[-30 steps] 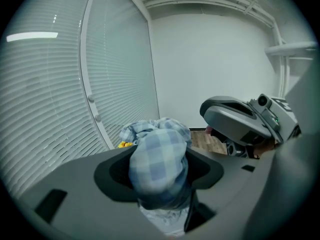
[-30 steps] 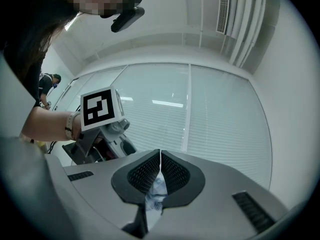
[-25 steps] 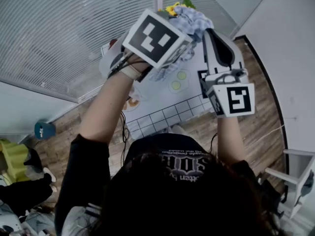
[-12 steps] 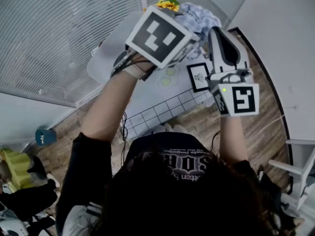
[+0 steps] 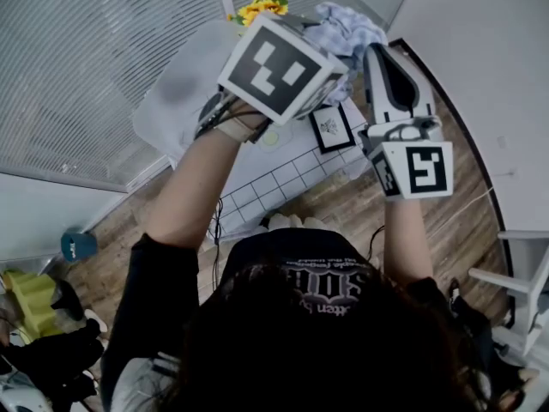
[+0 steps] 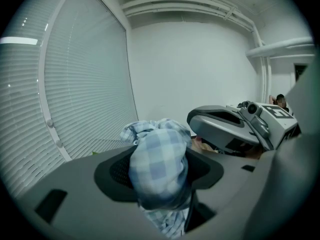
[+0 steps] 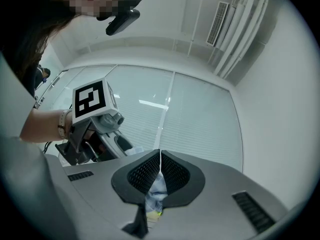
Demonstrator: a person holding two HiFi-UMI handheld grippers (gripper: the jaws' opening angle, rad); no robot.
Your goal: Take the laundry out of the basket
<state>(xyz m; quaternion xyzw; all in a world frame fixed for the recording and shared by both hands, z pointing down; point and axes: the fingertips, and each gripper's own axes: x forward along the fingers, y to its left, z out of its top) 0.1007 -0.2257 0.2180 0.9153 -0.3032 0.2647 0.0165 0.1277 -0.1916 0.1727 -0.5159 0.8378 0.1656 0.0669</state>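
Cloth point(image 5: 343, 33) with blue and white checks is up in the air, and both of your grippers hold it. Your left gripper point(image 6: 160, 173) has a fat bunch of it between its jaws. The jaws squeeze the bunch from both sides, so they stand partly apart around it, and more of the cloth hangs down under them. Your right gripper point(image 7: 159, 170) pinches a thin bit of the same cloth. Its jaws are almost together, with the cloth caught low between them.

Your two grippers are close, side by side. In the head view the cloth pokes out past the marker cube point(image 5: 279, 65) on your left gripper. It shows just beside some yellow flowers point(image 5: 257, 9) at the far end of a white table point(image 5: 176, 93). A small picture frame point(image 5: 330, 127) lies on the table, between your grippers in that view. You stand on a wooden floor point(image 5: 343, 209), and white blinds point(image 5: 86, 67) fill the left side.
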